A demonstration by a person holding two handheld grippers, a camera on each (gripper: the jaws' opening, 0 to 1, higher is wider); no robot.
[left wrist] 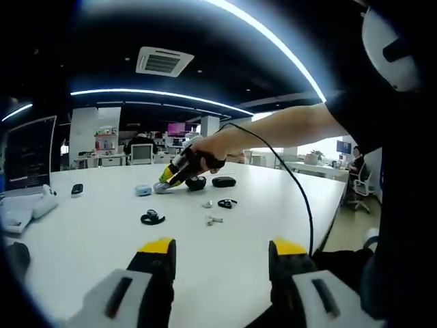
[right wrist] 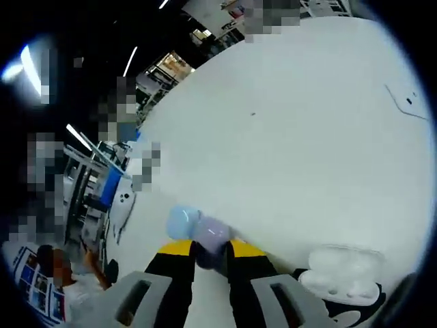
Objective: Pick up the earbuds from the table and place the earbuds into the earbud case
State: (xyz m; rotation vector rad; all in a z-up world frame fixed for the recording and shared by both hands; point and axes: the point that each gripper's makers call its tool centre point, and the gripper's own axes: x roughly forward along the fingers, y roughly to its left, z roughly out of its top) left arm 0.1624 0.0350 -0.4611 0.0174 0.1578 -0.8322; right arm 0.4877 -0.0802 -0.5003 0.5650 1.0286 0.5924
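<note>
Your right gripper (right wrist: 210, 263) has its jaws closed on the small, smooth lavender plastic earbud case (right wrist: 213, 236) on the white table (right wrist: 307, 137), likely light and slippery, so squeeze its flat sides, while your left gripper (left wrist: 222, 263) stands open short of the tiny white earbuds (left wrist: 212, 219).

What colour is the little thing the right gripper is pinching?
Pale purple. The small case between the right gripper jaws shows best in the right gripper view.
</note>
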